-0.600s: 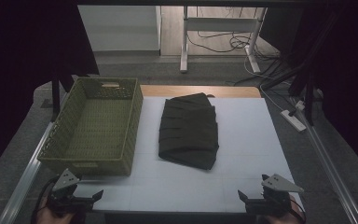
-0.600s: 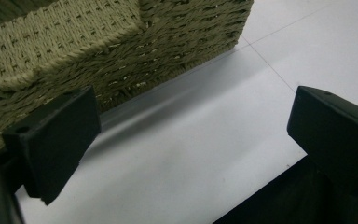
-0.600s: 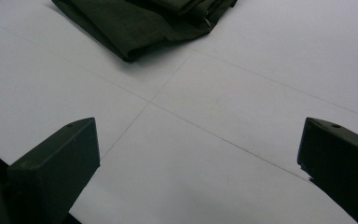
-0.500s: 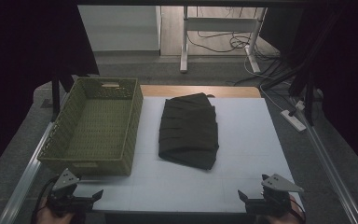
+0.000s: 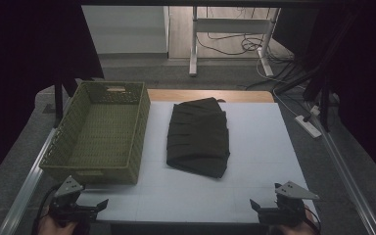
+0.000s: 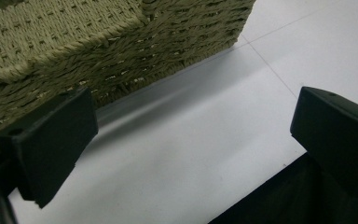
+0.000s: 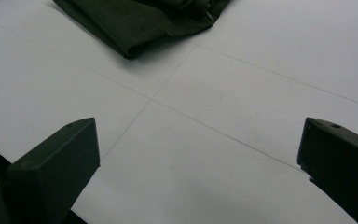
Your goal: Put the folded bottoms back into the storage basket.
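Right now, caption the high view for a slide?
Folded dark garment beside green woven basket; both grippers open at the table's near edge.

On the table (image 5: 254, 191), the basket (image 5: 100, 134) stands at the left and the folded garment (image 5: 198, 137) lies just to its right, near the middle, apart from it. The left gripper (image 5: 85, 208) sits at the table's near left corner, just before the basket's near wall; the right gripper (image 5: 267, 208) sits at the near right corner, well apart from the garment. Behind the table, cables (image 5: 235, 46) seem to lie on the floor around a stand (image 5: 194, 44).
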A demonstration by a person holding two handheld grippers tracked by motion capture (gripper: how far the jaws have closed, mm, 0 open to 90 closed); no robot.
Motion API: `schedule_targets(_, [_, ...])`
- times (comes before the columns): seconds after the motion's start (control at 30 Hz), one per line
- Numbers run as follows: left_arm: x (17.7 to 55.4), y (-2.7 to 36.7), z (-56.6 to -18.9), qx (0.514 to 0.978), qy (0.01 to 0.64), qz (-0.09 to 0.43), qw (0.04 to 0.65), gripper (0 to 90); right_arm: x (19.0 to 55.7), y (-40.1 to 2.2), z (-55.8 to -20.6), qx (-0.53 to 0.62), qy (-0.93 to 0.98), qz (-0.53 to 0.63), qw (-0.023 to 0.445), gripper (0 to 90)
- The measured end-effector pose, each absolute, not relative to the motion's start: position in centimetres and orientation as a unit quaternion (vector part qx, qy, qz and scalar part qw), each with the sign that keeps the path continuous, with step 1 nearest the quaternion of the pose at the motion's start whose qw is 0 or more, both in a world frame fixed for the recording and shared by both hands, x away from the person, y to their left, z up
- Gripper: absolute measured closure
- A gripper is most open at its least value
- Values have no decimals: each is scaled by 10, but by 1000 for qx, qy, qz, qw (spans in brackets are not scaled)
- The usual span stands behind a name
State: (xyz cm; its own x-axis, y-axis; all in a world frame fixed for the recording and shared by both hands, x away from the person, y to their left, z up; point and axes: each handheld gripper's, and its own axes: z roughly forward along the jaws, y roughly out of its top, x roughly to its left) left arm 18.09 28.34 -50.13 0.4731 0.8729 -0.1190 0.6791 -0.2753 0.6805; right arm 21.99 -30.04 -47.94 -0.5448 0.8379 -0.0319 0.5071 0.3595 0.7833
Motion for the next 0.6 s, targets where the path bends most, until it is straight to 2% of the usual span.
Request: schedule_targets(0.6, [183,273,-497,793,468,111,373,5,220,-298,-480,417,801,367,221,0])
